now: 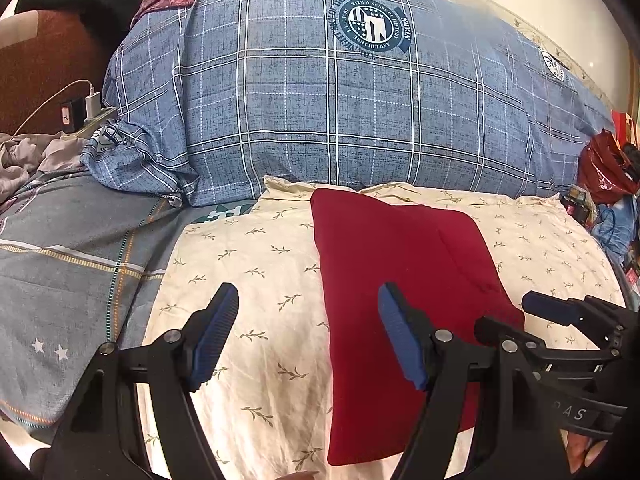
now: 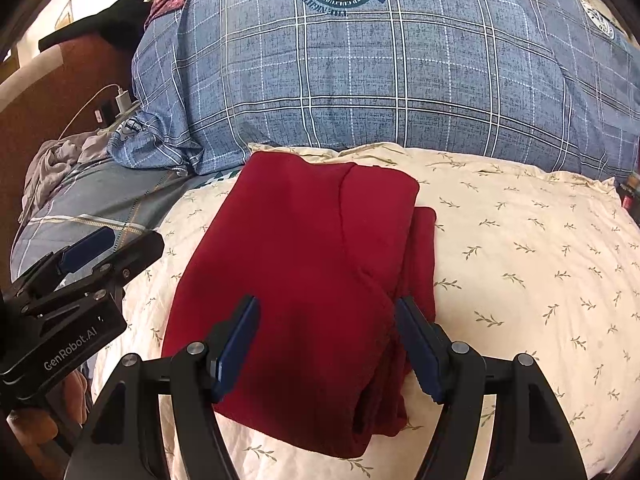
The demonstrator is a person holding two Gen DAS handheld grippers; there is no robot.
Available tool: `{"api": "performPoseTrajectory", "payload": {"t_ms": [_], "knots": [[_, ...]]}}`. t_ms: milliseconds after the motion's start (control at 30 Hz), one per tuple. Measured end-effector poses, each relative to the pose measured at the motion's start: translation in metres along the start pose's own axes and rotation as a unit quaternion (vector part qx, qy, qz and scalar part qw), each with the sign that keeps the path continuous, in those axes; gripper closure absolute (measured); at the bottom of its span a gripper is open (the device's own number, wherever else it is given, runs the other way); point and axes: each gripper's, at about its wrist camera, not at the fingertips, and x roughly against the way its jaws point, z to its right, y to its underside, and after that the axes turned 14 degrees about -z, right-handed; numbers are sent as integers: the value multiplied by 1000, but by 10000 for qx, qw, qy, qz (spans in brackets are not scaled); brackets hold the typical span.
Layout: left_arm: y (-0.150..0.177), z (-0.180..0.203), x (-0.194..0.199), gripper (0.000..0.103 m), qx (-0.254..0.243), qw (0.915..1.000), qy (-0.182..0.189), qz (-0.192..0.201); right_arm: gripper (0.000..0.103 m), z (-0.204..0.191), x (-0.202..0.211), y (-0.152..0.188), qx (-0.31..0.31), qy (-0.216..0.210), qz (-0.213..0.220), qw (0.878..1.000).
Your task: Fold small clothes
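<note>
Left tongs (image 1: 308, 334): released, blue-padded fingers (image 1: 216, 334) spread wide with nothing between them. They hover over the cream pillow (image 1: 248, 280), just left of the red garment's long edge; the right-hand finger overlaps that edge in the left wrist view.

Right tongs (image 2: 328, 344): released as well, fingers (image 2: 236, 346) held apart above the near end of the garment. Cloth shows in the gap between the pads, but whether they touch it cannot be told. In the left wrist view these tongs (image 1: 568, 320) appear at the far right, near the garment's right side.

Red garment (image 2: 304, 272): folded into a long, roughly rectangular bundle, lying flat on the cream pillow straight ahead of and beneath the right tongs. A narrower folded layer sticks out along its right side, beside the right tongs' right finger. The far end reaches almost to the pillow's back edge.

Cream pillow: leaf-sprig print, under both tongs and under the garment.

Blue plaid duvet (image 1: 340, 100): piled high beyond the pillow, ahead of both tongs, with a round crest badge (image 1: 370, 24) printed on it.

Grey-blue bedsheet (image 1: 68, 248): left of the left tongs, lined pattern with small white stars.

Charger and cable (image 1: 92, 100): far left, beyond the sheet.

Red plastic bag (image 1: 604, 168): far right, past the pillow's edge.
</note>
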Motion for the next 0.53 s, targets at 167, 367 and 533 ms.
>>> {"api": "performPoseTrajectory", "payload": {"t_ms": [167,367,533], "knots": [[0,-1,-3,31,35,10000,6,-43,31,-1,-2,-1,5,-2,-18,10000],[-1,-4,-5,31,51,10000,15,-34,31,-1,-5,-2,22,13,-35,10000],[0,-6,-7,31,18,10000,45,9,30,0,-7,-3,39,-9,-53,10000]]}}
